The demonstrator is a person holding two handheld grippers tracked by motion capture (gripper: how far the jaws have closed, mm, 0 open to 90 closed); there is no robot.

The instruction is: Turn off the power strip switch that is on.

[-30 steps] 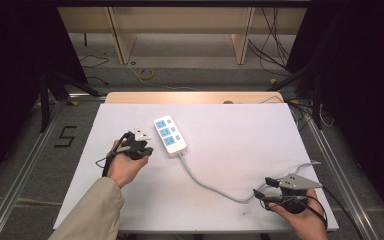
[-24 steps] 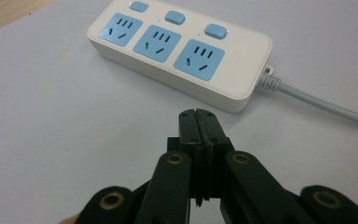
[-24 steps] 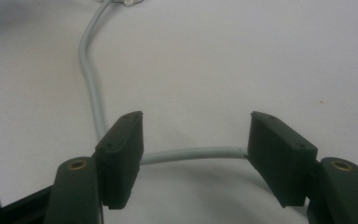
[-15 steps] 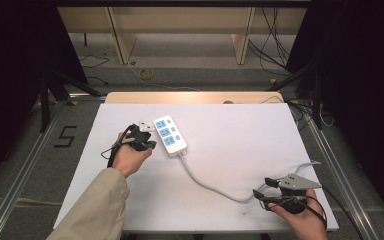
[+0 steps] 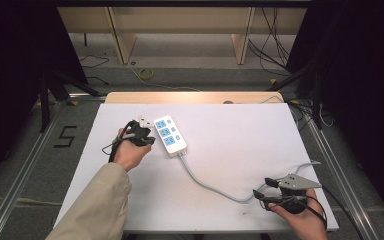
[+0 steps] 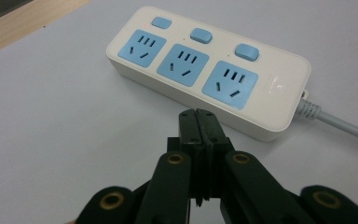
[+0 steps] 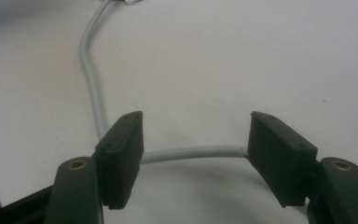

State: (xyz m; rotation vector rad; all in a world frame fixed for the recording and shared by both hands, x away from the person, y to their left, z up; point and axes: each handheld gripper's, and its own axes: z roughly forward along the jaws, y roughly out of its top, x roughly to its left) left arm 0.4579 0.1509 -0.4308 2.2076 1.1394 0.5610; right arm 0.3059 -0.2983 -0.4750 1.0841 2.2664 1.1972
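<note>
In the high view a white power strip (image 5: pixel 170 135) with three blue sockets lies on the white counter (image 5: pixel 240 145), left of centre and slightly slanted; its grey cord (image 5: pixel 207 185) leaves the near end and curves across the counter toward the near right corner, then runs on past the right edge; the left tool (image 5: pixel 147 136) sits just beside the strip's left long side, held by a hand with a beige sleeve (image 5: pixel 97 205) behind it; the right tool (image 5: pixel 261 195) rests low at the near right, beside the cord's bend, with a grey three-cornered plate on top; the two tools are well apart.

In the left gripper view the left tool (image 6: pixel 199 122) has its black jaws pressed together with nothing between them; their tips stand just in front of the power strip's (image 6: pixel 205 70) near long side, close to it, though whether they touch it I cannot tell; the strip shows three blue sockets, each with a blue switch behind it, and the cord (image 6: pixel 340 122) leaves at the right.

In the right gripper view the right tool (image 7: pixel 196 135) is spread wide; the cord (image 7: pixel 191 153) passes across the gap between the two jaws, lying on the counter (image 7: pixel 242 60), and bends away up the left side; the jaws do not pinch it.
</note>
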